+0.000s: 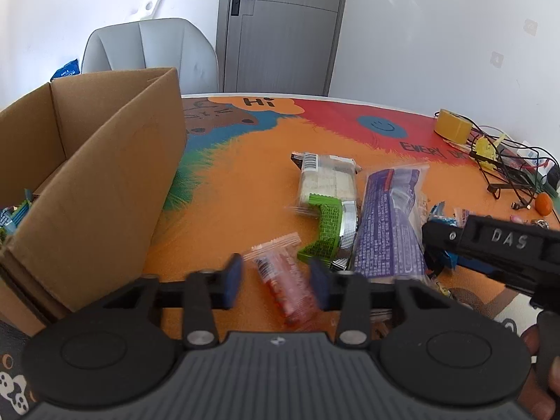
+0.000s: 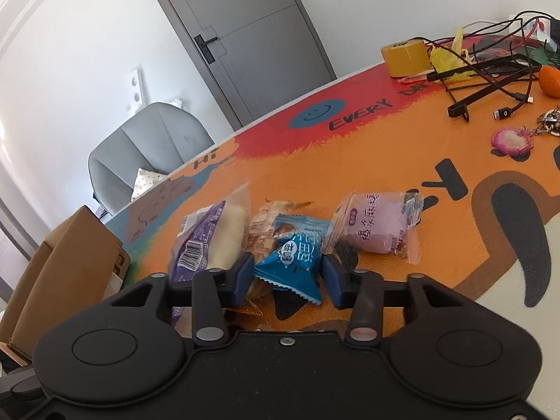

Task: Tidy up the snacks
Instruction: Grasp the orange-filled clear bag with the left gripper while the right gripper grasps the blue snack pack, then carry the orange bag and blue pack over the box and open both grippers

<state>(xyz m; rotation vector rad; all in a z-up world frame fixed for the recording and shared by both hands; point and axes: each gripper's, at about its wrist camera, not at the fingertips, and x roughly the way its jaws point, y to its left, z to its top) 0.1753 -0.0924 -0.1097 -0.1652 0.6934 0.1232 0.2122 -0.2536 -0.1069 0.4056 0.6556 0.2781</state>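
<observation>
My left gripper (image 1: 276,278) is open, its blue pads either side of a clear packet with red contents (image 1: 287,283) lying on the table. Beyond it lie a green-and-silver packet (image 1: 325,231), a clear pack of pale biscuits (image 1: 327,178) and a purple packet (image 1: 388,224). An open cardboard box (image 1: 87,175) stands at the left with snacks inside. My right gripper (image 2: 288,276) is open around a blue triangular packet (image 2: 292,262). Beside it lie the purple packet (image 2: 203,241), a brownish pastry packet (image 2: 266,224) and a pink mochi packet (image 2: 378,227). The right gripper's body shows in the left view (image 1: 497,248).
The table has a colourful orange mat (image 2: 350,161). At the far right are a yellow tape roll (image 2: 406,54), black cables and a stand (image 2: 490,80), an orange (image 2: 551,80), keys and a pink charm (image 2: 512,141). A grey chair (image 1: 150,49) and a door (image 1: 280,28) stand behind.
</observation>
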